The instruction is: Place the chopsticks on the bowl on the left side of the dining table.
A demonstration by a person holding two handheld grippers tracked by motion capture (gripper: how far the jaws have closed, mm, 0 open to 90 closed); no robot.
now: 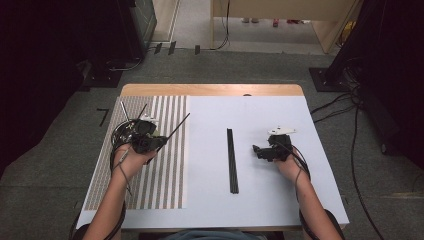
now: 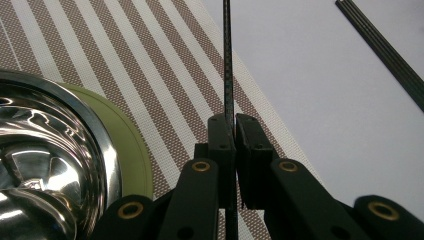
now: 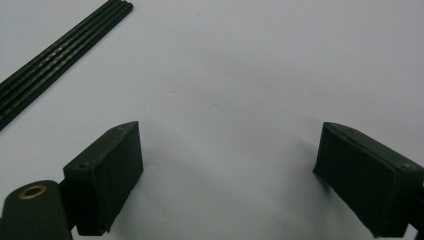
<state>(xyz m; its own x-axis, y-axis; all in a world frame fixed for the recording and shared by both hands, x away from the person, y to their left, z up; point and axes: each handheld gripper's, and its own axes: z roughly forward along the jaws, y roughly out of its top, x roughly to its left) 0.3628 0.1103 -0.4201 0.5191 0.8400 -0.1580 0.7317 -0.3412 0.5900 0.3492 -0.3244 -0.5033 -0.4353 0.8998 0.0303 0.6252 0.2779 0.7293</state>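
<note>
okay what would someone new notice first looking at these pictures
Probably the left claw, shut on a thin black rod above the striped mat, beside a shiny steel bowl. Next, the bundle of black rods lying mid-table on the white sheet, with the right claw open just right of it.

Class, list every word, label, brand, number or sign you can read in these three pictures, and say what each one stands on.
None: no readable text in these pictures.
The brown-and-white striped placemat carries stripes alone.
The shiny steel bowl, the thin black rod clamped in the left gripper, the bundle of black rods and the white table show no markings.
</note>
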